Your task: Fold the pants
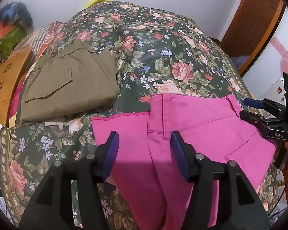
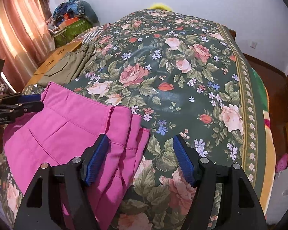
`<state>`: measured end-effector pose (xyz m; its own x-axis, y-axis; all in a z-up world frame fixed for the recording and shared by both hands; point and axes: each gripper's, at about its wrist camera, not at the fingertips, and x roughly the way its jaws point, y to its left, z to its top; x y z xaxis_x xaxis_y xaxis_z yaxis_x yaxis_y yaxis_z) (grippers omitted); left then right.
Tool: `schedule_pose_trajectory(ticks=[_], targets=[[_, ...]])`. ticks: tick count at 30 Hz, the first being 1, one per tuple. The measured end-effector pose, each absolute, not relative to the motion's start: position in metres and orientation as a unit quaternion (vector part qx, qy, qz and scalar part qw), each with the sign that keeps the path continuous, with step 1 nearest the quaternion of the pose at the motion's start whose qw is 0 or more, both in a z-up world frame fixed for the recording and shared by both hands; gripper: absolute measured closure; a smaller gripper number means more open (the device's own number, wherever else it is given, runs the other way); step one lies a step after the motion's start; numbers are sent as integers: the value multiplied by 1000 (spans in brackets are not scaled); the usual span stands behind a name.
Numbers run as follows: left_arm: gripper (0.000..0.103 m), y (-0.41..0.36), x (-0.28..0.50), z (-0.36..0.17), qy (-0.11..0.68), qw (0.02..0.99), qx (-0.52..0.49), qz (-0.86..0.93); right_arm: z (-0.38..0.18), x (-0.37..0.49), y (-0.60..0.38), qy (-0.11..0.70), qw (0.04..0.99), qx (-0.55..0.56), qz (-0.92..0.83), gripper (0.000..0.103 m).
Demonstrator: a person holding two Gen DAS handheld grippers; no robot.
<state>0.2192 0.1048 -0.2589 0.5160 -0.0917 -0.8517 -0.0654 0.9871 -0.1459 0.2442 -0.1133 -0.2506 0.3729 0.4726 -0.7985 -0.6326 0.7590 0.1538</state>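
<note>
Currently the pink pants [image 1: 192, 126] are laid waistband-away, legs running toward the cameras; left gripper [image 1: 145, 153] and right gripper [image 2: 140, 157] are held half-open, gripping nothing.

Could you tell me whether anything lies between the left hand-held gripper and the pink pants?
Nothing visible does: the left hand-held gripper hangs open right over the pink pants; the olive pants lie well aside.

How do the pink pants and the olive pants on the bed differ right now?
The pink pants lie near the bed's front edge under both grippers; the olive pants sit further back by the left side, away from the grippers. The pink pants are only partly folded, with layers and a hem spreading out; the olive pants form a compact folded block. Pink is bright, olive is dull. Both rest on the floral bedspread, and no gripper holds either.
</note>
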Motion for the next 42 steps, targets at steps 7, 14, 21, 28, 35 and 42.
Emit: schedule_pose_trajectory(ticks=[7, 14, 21, 28, 35, 42], targets=[[45, 104, 195, -234, 473, 879, -49, 20, -234, 234, -122, 442, 833, -108, 315, 38], [26, 113, 167, -204, 446, 892, -72, 30, -201, 212, -128, 409, 846, -109, 323, 36], [12, 111, 149, -203, 448, 886, -123, -11, -185, 194, -126, 405, 837, -74, 362, 34], [12, 106, 158, -250, 502, 845, -182, -18, -224, 200, -123, 473, 800, -27, 369, 33], [11, 111, 169, -267, 509, 831, -222, -32, -256, 213, -127, 515, 770, 22, 376, 32], [12, 114, 188, -280, 515, 821, -243, -43, -265, 225, -120, 519, 760, 34, 389, 26]])
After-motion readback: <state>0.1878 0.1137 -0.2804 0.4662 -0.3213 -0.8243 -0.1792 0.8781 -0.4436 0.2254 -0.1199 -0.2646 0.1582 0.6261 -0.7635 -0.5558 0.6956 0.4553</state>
